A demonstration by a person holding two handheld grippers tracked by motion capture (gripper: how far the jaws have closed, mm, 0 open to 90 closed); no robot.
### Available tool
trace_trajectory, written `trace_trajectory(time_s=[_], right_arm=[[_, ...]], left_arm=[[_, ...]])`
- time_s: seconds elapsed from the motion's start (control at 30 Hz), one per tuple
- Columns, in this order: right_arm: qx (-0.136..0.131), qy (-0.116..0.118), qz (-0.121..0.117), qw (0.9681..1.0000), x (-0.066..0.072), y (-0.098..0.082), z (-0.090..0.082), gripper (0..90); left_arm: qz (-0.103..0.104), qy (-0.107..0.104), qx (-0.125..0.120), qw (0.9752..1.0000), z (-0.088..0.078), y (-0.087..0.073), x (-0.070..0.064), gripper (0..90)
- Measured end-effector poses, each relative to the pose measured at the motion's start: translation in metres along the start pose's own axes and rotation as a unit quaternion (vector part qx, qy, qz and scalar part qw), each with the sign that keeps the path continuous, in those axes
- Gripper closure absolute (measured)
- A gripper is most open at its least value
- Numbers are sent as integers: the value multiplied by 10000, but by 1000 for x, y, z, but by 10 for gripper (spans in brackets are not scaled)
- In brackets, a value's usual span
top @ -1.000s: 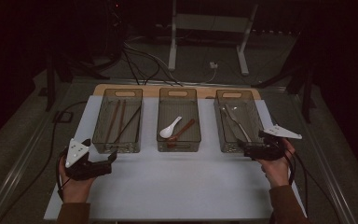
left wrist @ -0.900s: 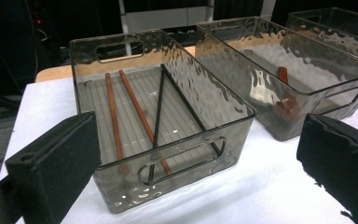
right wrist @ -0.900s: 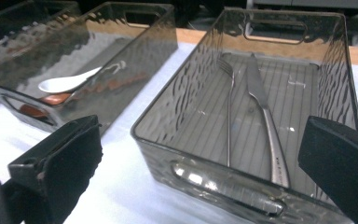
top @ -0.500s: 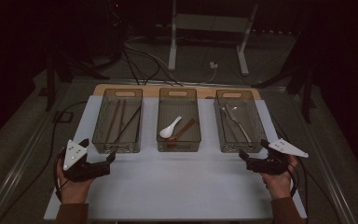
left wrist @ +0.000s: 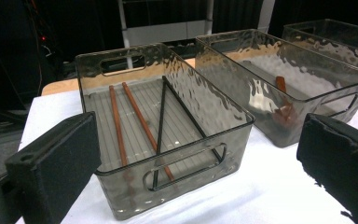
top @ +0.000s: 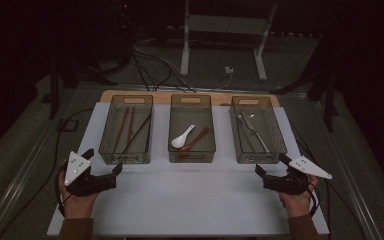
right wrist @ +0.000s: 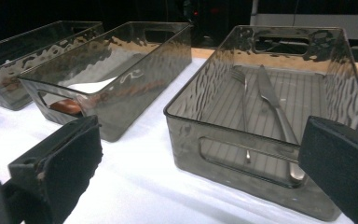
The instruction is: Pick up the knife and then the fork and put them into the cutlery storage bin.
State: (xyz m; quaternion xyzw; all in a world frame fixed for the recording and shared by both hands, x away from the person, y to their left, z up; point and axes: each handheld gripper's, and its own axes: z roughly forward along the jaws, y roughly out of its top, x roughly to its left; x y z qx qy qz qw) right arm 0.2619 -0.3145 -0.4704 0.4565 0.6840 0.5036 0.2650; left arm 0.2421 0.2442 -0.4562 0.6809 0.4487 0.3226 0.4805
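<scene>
L black two-jaw gripper [top: 114, 172] is held released w/ jaws wide, just before the smoky clear plastic bin [top: 111, 150] w/ brown and black chopsticks [left wrist: 142, 121]. R black two-jaw gripper [top: 258, 172] is likewise released, empty, near the matching bin [top: 281, 145] where a steel fork and knife [right wrist: 265, 100] are laid.

You work in a dim room: the surroundings fall to near black, and the white worktop [top: 190, 195] is the one bright area, lit softly from above. Shadows under the bins are faint. The high view is grainy and soft. In your gripper views the rippled wall of the left bin [left wrist: 205, 105] and the right bin [right wrist: 205, 88] catches pale glare, and the near black pads blur.
</scene>
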Motion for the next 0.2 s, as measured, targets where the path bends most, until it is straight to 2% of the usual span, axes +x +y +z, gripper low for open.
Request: trace_trajectory(time_s=[0.2], right_arm=[[1,-14,13,10000,-1,-2,-2,0]], left_arm=[[-40,18,31,10000,0,-2,1,6]])
